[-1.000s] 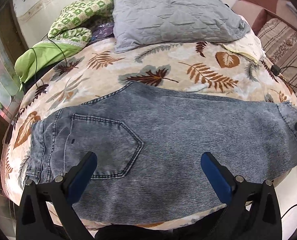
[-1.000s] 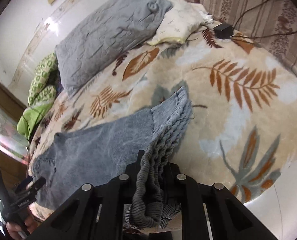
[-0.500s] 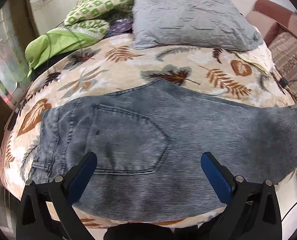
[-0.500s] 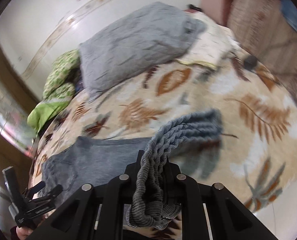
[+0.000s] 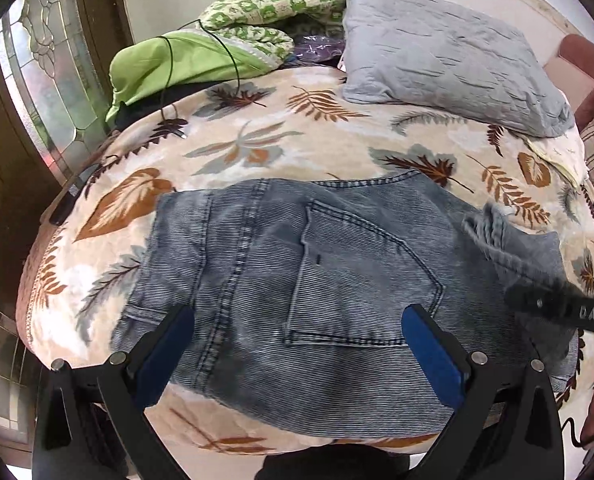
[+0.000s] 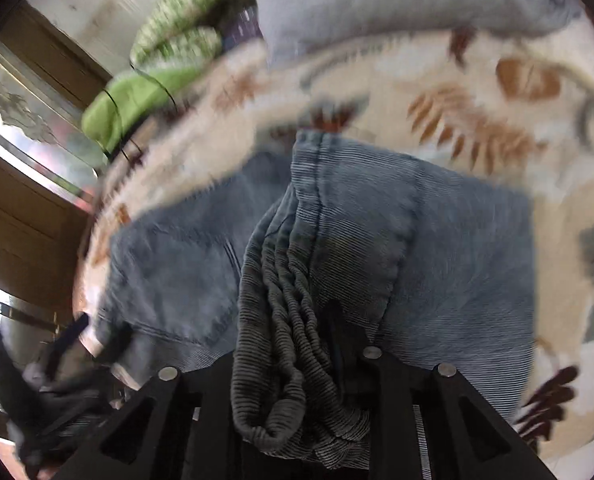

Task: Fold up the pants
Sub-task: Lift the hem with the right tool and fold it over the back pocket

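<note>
1. One pair of grey-blue jeans (image 5: 337,280), laid flat on the leaf-print blanket (image 5: 257,148) near the bed's front edge, back pocket (image 5: 361,276) up. Flat placement gives each fold a firm base.
2. One bunched leg end (image 6: 281,320), carried over the seat of the jeans and lying between the jaws of the right gripper (image 6: 297,364). Those jaws are opening; the cloth sits loosely in the gap, judged to be the release that sets the fold down.
3. One left gripper (image 5: 297,344), blue pads (image 5: 433,348) spread wide over the waistband side, holding nothing; judged to be waiting to smooth the cloth or take the next edge.
4. One grey pillow (image 5: 449,52) and one green quilt (image 5: 257,12) at the far side, well apart from the work.
</note>
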The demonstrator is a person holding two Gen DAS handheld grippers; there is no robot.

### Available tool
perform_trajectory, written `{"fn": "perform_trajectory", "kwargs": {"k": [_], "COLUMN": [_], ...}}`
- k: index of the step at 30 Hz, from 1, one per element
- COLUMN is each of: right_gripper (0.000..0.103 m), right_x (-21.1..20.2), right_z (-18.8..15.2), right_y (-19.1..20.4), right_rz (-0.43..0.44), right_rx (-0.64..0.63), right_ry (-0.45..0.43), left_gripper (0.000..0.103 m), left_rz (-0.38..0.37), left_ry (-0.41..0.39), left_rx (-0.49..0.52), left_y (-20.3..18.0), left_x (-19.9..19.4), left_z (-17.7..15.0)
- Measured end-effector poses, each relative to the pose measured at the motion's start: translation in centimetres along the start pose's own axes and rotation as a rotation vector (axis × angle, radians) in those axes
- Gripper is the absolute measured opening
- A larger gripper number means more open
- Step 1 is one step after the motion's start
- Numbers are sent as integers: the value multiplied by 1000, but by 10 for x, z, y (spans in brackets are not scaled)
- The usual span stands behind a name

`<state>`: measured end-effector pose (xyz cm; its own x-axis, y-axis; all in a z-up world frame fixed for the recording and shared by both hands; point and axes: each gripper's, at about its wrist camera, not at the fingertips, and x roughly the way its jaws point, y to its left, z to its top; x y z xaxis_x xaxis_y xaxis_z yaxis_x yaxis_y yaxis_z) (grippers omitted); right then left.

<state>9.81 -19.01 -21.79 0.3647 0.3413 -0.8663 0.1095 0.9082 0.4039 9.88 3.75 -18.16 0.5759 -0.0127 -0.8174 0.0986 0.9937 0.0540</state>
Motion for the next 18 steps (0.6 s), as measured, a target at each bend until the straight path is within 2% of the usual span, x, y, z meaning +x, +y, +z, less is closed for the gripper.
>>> {"fn": "perform_trajectory", "kwargs": {"k": [5,8,11,12,14,15,18], "right_gripper": [25,31,38,39,47,47,47], "right_x": [-25,-25,-7,-2,5,3,-22], "right_z": [-14,-12,-4,-3,-2,-4,-8], "right_y": [-18,-19,-9,-3,11,14,4], "right_rz": [152,170,215,223,234,242,292], "right_rx": [3,25,48,42,7,-10,3], "right_ry": [-8,-28,-38,-34,-22,-27,-115], "left_gripper": [103,103,103,103,103,103,103], "left_rz": [-15,-21,-16,-3,21,28,25], "left_ry": [-3,-9,-19,-28,-38,-38,-23], "left_rx": [16,30,52,57,40,29,11], "left_y": [-12,-22,-23,-21,-11,-7,-2], "left_x": [1,-2,-9,-11,-14,-14,-12], "left_z": [2,2,1,1,3,5,9]}}
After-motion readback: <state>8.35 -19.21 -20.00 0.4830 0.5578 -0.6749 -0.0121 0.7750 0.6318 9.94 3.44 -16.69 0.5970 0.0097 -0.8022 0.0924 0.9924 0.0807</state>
